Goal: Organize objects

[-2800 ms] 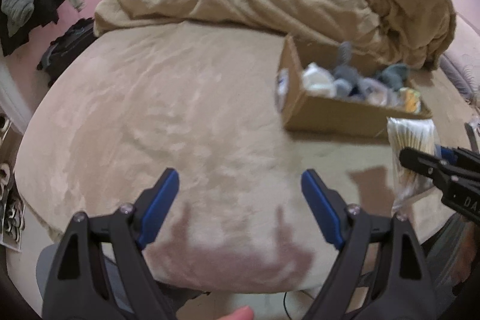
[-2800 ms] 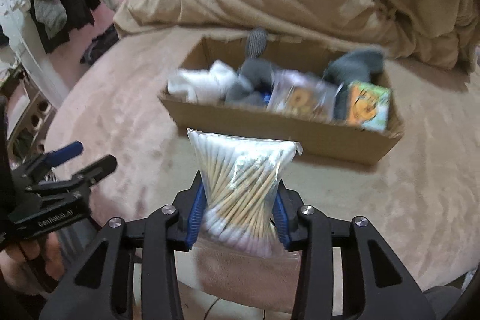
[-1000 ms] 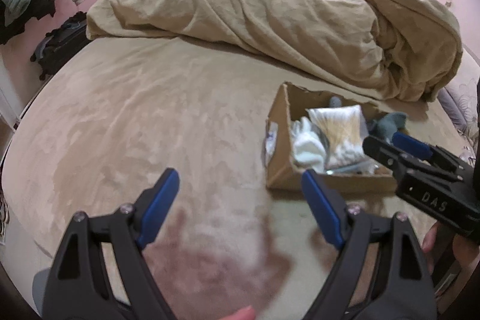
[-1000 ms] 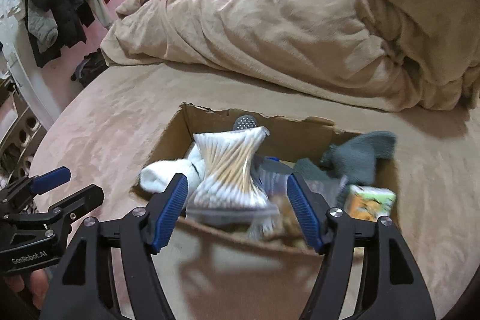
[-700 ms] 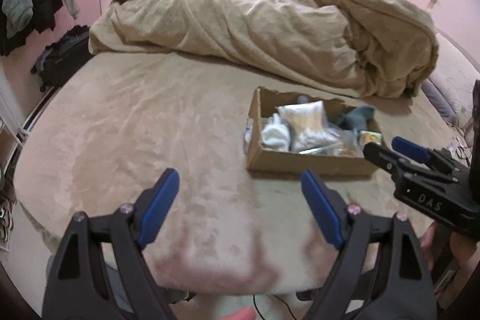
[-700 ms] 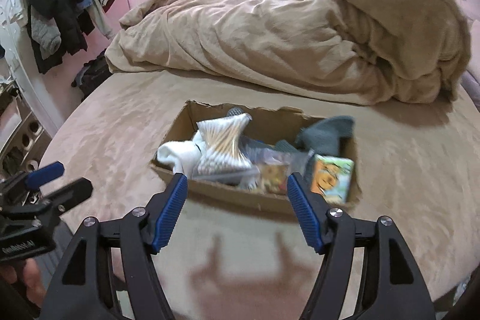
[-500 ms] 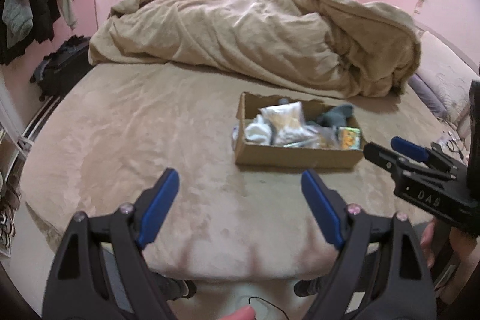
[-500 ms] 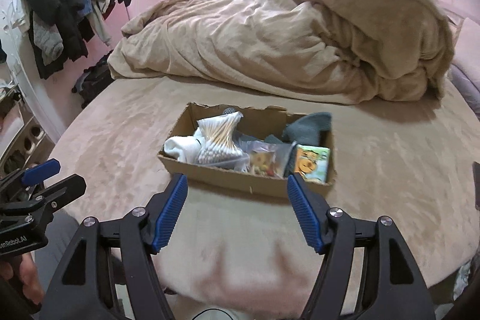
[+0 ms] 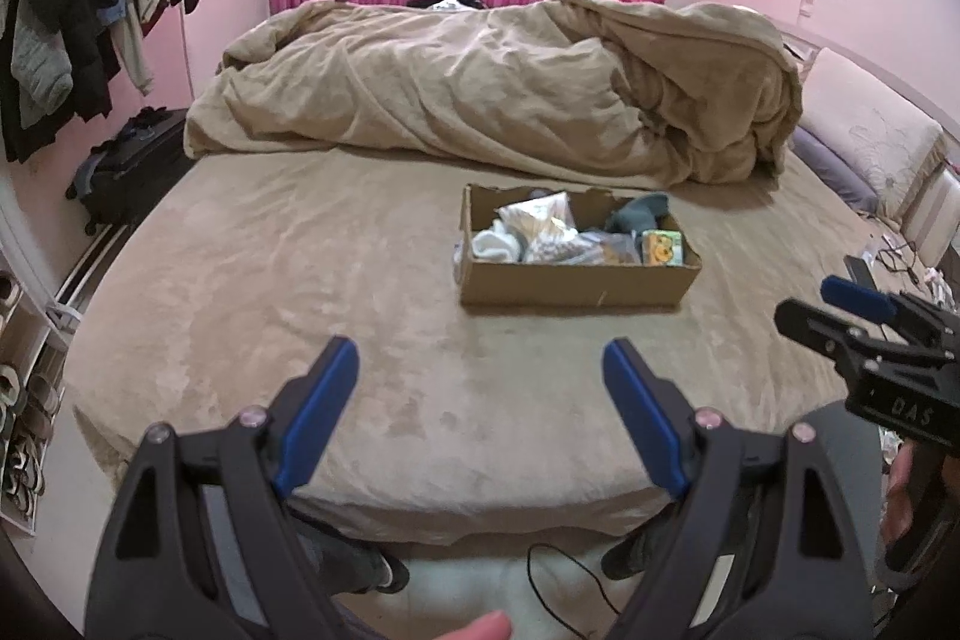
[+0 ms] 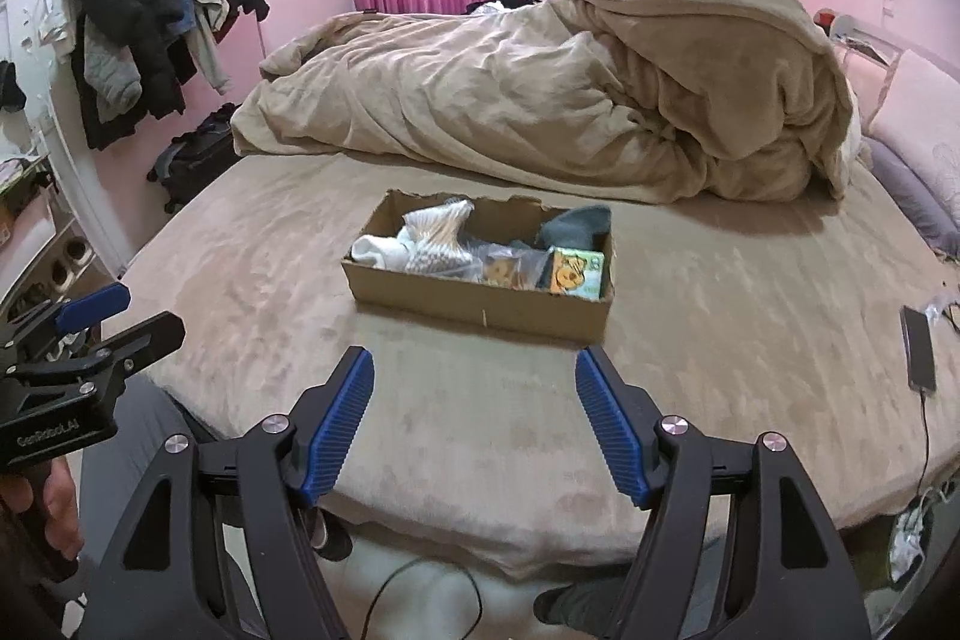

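Sitting on bed [image 10: 720, 316]: cardboard box [image 10: 480, 301] with cotton swabs [image 10: 435, 235], socks [image 10: 378, 250].

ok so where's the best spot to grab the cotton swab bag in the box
Probably the pinched waist of the cotton swab bag, coming from above. It leans upright in the cardboard box, the top fanned out above the rim, white sock crowding its left.

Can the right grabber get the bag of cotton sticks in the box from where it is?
Probably not from here. The right gripper hangs open, short of the cardboard box, with bare bed between. Nothing covers the cotton swab bag, so moving closer should work.
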Demonstrator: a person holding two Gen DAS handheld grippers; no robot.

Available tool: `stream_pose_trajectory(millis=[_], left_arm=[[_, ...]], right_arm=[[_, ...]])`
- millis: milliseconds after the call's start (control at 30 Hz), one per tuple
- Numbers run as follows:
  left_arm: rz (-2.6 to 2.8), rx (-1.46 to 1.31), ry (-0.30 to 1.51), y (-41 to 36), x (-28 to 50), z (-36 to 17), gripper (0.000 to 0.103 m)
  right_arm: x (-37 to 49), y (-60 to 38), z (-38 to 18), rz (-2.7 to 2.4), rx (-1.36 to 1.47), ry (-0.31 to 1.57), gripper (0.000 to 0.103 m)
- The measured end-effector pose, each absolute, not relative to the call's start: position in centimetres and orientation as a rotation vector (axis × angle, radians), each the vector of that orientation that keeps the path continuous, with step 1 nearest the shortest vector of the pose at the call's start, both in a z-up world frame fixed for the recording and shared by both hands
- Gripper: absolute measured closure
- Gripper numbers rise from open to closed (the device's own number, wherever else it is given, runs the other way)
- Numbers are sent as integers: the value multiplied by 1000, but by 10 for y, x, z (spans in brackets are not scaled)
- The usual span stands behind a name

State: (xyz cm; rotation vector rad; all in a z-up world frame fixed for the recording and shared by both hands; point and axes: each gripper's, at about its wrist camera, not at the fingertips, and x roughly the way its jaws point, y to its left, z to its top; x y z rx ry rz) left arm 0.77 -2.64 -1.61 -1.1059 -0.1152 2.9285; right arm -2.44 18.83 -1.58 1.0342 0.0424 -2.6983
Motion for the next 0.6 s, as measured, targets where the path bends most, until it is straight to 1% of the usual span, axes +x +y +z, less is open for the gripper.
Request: stream_pose_trajectory(millis=[267, 600], left_arm=[[2886, -1129, -117, -16, 4, -21, 18], [2880, -1179, -176, -19, -4, -28, 18]], right_arm=[[-22, 194, -23, -2708, 1061, 15, 30], [-25, 194, -25, -2696, 1052, 1, 30]])
